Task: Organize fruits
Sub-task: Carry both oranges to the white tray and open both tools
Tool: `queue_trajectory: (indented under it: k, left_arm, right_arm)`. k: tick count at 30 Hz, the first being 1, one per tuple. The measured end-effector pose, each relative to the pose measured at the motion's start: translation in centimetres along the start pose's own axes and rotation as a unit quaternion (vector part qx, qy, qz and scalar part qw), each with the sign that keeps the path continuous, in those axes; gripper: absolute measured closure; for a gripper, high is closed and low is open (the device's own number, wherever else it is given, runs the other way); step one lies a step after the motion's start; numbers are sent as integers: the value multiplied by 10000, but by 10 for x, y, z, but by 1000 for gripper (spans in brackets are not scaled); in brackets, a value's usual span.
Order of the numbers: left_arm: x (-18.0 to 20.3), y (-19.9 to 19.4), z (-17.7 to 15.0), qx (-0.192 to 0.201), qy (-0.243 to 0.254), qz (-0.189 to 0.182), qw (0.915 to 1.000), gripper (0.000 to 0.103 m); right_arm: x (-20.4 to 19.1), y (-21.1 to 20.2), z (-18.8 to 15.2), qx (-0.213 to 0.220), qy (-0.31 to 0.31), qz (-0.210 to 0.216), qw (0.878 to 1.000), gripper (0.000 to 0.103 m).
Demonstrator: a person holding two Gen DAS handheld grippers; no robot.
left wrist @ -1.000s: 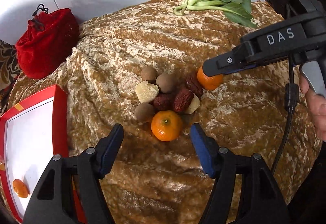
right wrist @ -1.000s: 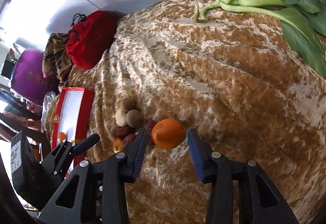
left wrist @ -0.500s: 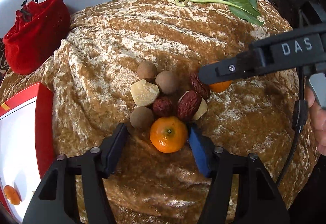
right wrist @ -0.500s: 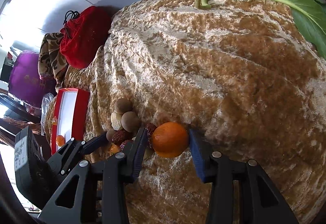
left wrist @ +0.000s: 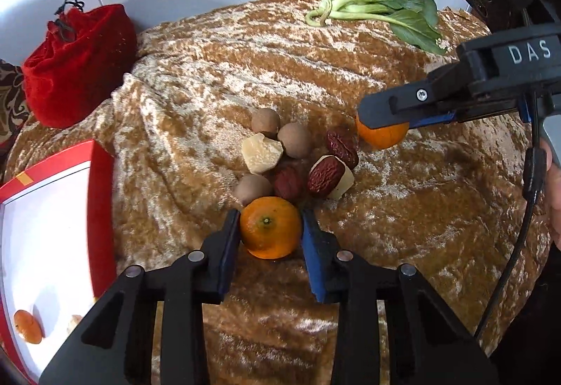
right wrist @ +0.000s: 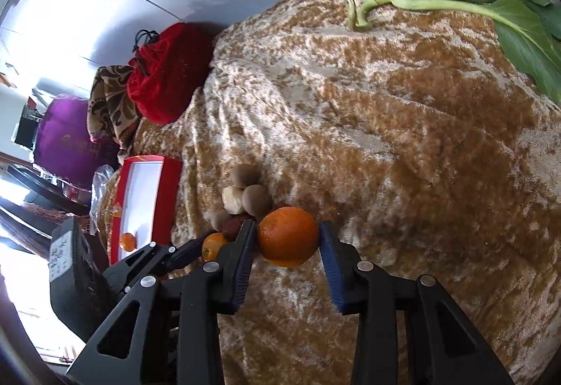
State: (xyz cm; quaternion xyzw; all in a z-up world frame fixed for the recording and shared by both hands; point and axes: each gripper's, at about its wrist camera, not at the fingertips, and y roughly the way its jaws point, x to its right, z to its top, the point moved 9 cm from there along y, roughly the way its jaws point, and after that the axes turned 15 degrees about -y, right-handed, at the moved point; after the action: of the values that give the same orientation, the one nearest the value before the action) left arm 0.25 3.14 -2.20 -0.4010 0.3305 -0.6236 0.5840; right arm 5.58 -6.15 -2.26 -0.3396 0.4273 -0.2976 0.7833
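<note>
On the gold velvet cloth (left wrist: pixel 196 76) lies a pile of brown longans (left wrist: pixel 296 139), red dates (left wrist: pixel 326 176) and pale chunks (left wrist: pixel 261 153). A mandarin (left wrist: pixel 270 227) sits at the pile's near edge. My left gripper (left wrist: pixel 269 215) is closing on it, and both blue pads touch its sides. A second mandarin (right wrist: pixel 287 236) lies right of the pile. The right gripper (right wrist: pixel 287 227) is closing on that one, with its pads against the peel. In the left wrist view one of the right gripper's fingers (left wrist: pixel 385 104) covers the top of that fruit (left wrist: pixel 384 137).
A red box with a white inside (left wrist: pixel 101 209) stands at the left and holds a small mandarin (left wrist: pixel 28 327). A red velvet pouch (left wrist: pixel 77 66) sits at the back left and bok choy (left wrist: pixel 385 9) at the back right. A hand (left wrist: pixel 554 174) shows at the right edge.
The left jaws have narrowed from wide apart to touching the near mandarin, and the gripper has come closer to it. The right jaws have drawn in slightly around the far mandarin.
</note>
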Motion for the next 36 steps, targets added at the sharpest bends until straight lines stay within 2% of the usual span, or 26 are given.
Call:
queue_trajectory:
  k: [5,9,10,15,21,22,25,30,33,36]
  left_arm:
    - [-16,-33,1,406,-70,312,9987,71]
    - [-48,-62,11,944,-303,977,9903,71]
    - [-61,-72,13,1121,-419,1249,9849,71]
    - [-122,-104,21,1625,-946,2038,9608,71]
    - [-181,-127,10,1881,-1543,2564,9355,71]
    - [-191,-128,6,1886,-1630,2663,9311,71]
    - [-212,-121,-6,1727,-1847,2832,9251,71]
    - [-236,-97,-23,1267,-2256,2753,9259,71]
    - [-246,-90,-30,1125,-2358,2838,9226,71]
    - [-250,-82,-38,940,-2482,2794,9228,70]
  right_arm:
    - [-24,-11,4,248,-195,246,9992,66]
    - [-51,-11,7,357,-372,521,9973,66]
    - [-61,-8,8,356,-419,618,9966,66]
    - [-106,7,10,359,-783,875,9924,66]
    - [-163,41,17,278,-1175,1123,9863,66]
    - [-172,48,18,241,-1230,1138,9856,66]
    - [-190,66,20,167,-1363,1109,9843,66]
    - [-213,95,23,123,-1462,1035,9837,66]
    - [-218,108,24,106,-1597,802,9838,66]
    - [-224,123,26,62,-1747,553,9830,66]
